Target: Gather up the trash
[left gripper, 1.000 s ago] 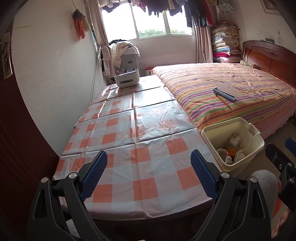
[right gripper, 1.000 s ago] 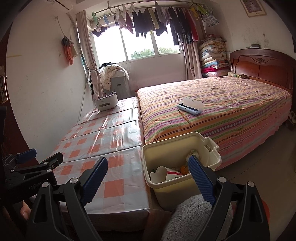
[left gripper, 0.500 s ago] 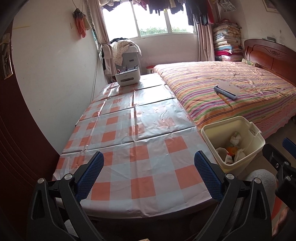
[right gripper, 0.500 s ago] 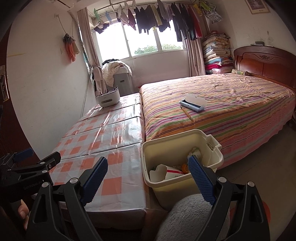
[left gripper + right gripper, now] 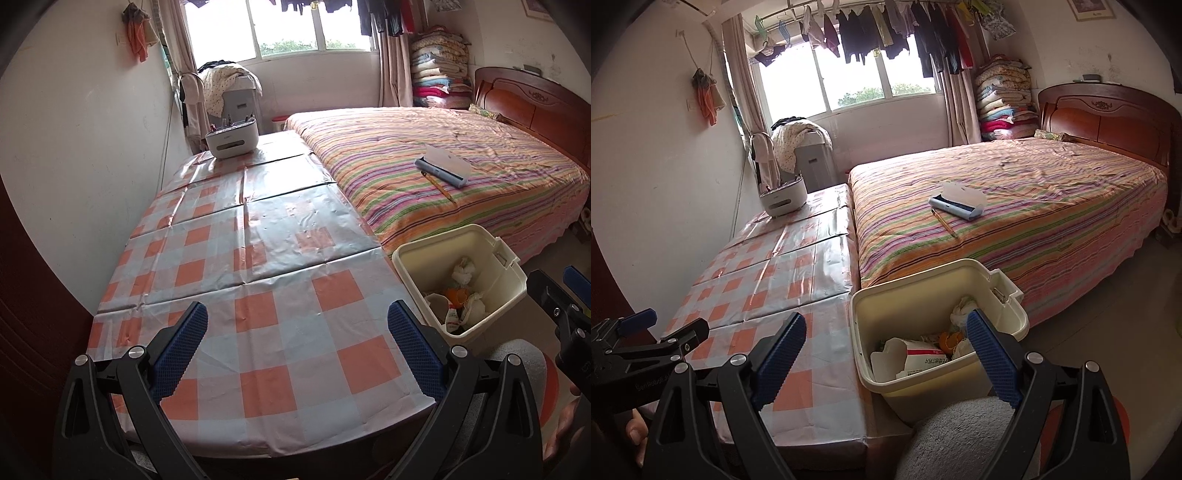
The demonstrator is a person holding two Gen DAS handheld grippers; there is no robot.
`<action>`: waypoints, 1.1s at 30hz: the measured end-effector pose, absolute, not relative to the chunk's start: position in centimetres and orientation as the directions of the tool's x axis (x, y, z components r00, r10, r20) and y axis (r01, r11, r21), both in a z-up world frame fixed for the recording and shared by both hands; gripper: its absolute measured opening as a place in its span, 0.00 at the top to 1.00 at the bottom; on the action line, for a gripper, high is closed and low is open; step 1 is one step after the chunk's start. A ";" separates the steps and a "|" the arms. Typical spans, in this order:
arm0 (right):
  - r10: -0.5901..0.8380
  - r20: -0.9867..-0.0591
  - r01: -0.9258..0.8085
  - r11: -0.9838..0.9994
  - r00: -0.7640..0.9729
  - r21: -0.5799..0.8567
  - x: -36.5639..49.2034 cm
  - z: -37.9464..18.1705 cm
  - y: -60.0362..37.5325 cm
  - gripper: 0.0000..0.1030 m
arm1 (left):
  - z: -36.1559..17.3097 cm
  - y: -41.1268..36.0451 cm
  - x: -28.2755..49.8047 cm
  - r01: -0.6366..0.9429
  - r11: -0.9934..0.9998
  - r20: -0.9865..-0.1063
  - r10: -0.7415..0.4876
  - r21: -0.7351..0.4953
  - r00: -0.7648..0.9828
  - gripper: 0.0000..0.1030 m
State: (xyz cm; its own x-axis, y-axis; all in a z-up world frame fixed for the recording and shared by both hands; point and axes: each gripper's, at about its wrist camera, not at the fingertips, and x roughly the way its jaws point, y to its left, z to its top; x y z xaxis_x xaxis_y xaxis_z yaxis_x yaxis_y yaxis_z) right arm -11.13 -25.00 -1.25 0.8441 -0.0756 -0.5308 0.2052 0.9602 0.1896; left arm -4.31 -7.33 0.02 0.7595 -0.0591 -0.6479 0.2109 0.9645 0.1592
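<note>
A cream plastic bin (image 5: 509, 284) stands on the floor between the table and the bed; it also shows in the right wrist view (image 5: 919, 391). It holds crumpled paper, a carton and an orange item (image 5: 456, 294). My left gripper (image 5: 297, 343) is open and empty above the near end of the checked table (image 5: 280, 266). My right gripper (image 5: 886, 354) is open and empty, just above the bin's near rim. The checked cloth bears no loose trash that I can see.
A white organiser box (image 5: 231, 139) stands at the table's far end. A striped bed (image 5: 1015, 206) on the right carries a blue-and-white case (image 5: 958, 202) and a pencil (image 5: 943, 222). A grey padded stool (image 5: 960, 439) is under the right gripper.
Both grippers have drawn back and risen a little, so the table and bin look slightly farther. Both stay open and empty.
</note>
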 end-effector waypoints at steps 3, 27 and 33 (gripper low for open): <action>-0.074 -0.539 0.206 0.960 0.839 0.189 -10.3 -1.4 -25.0 0.16 | -0.2 -7.3 -3.4 0.209 0.965 -0.658 -0.055 0.157 0.751 0.06; 0.007 -0.588 0.150 0.964 0.809 0.218 -3.3 -3.4 -27.4 0.16 | -2.3 -8.6 1.0 0.158 0.971 -0.719 0.021 0.181 0.695 0.06; -0.002 -0.586 0.168 0.958 0.810 0.230 -3.6 -3.7 -27.6 0.16 | -2.4 -9.6 1.1 0.213 0.962 -0.725 -0.024 0.171 0.688 0.06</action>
